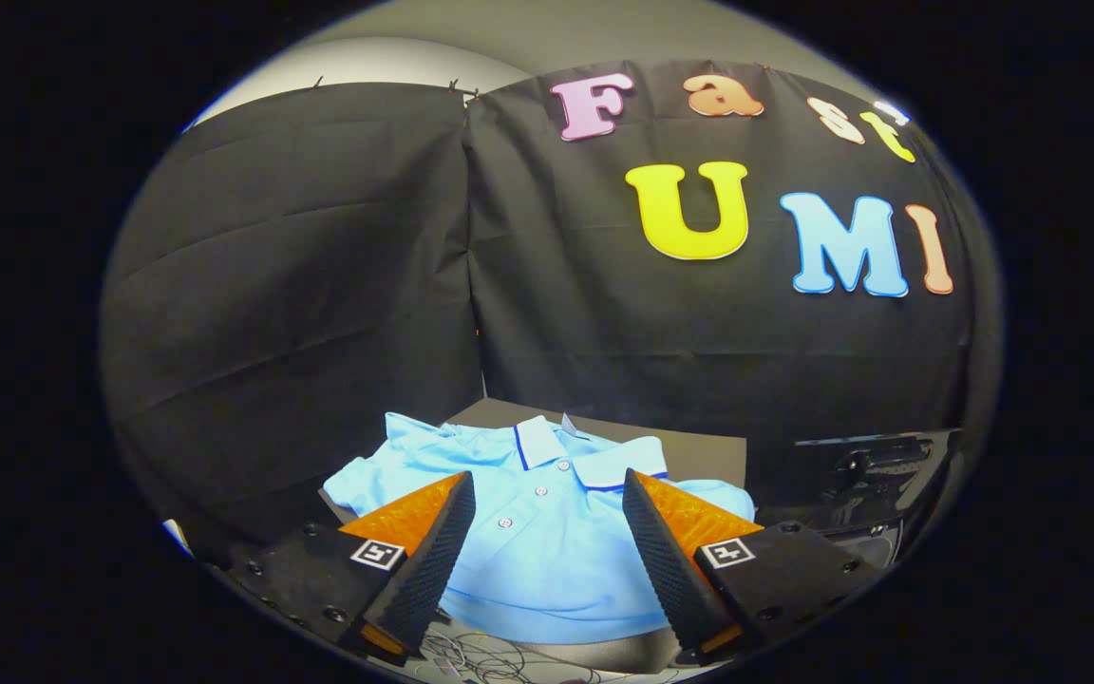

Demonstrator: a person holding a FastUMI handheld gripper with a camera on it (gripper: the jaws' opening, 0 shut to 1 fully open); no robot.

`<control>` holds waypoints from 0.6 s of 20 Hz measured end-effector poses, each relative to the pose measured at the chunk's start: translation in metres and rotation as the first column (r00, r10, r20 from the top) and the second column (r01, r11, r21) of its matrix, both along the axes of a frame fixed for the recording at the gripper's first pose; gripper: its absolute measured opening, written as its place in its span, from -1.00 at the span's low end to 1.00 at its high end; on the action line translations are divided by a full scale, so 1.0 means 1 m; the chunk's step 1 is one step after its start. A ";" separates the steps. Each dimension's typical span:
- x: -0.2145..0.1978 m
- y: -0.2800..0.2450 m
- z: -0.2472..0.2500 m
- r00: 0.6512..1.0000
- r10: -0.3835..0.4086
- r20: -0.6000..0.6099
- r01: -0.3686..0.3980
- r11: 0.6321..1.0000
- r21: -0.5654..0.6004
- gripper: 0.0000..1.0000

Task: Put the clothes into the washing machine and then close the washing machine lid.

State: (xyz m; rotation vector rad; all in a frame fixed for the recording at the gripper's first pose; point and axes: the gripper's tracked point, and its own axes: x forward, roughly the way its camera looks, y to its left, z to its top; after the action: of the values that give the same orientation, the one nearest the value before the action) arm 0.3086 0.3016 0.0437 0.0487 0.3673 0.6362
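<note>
Gripper [547, 489] fingers spread over flat polo shirt [547, 532], collar pointing away

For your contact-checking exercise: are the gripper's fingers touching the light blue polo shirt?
Cannot tell. In the gripper view the open gripper frames the polo shirt; no cloth bunches at the fingers.

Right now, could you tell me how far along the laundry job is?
Nothing looks done yet. The light blue polo shirt lies spread on the dark surface, buttoned and unlifted. In hand: the gripper has its jaws open on either side of the shirt's placket, not pressing it. Left: grasp the shirt, load it into the washing machine, then close the lid.
</note>
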 end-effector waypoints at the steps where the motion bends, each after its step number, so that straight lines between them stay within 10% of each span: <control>1: 0.004 0.005 -0.005 1.000 0.010 -0.012 -0.011 1.000 -0.010 0.95; 12: 0.033 0.041 -0.049 0.984 0.062 -0.166 -0.081 0.991 -0.111 0.95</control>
State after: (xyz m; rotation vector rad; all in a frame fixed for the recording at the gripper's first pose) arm 0.3414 0.3427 -0.0057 -0.0253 0.5651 0.6831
